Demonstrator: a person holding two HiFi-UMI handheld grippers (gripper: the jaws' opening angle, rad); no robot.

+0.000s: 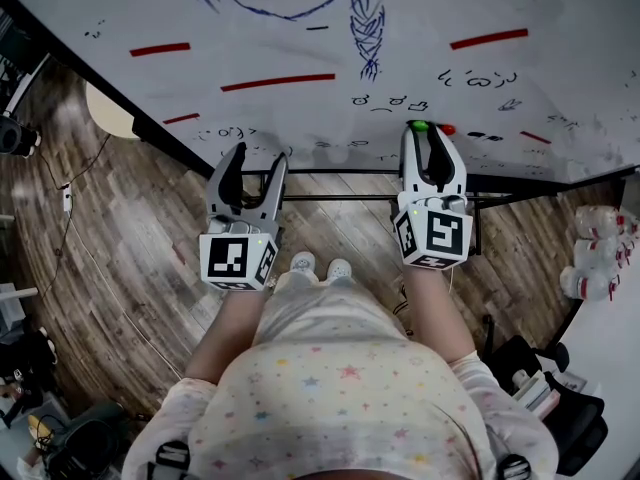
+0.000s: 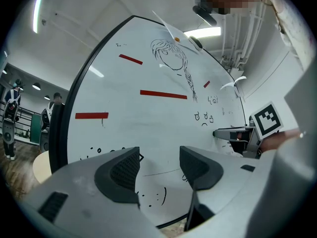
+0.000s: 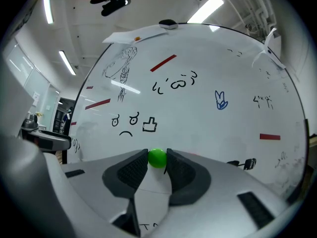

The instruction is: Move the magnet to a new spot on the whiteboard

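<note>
Head view: my right gripper (image 1: 430, 136) is up at the lower part of the white, marker-scribbled whiteboard (image 1: 300, 38) with the small round green magnet (image 1: 418, 126) at its tips. A small red magnet (image 1: 447, 129) sits just beside it, and my left gripper (image 1: 252, 166) hangs near the board's bottom edge. Left gripper view: jaws well apart, nothing between them. Right gripper view: jaws closed on the green magnet, pinched at the very tips, so I judge the grasp is made; next I'd carry it to a bare patch of board, keeping the squeeze firm since the hold looks shallow.
</note>
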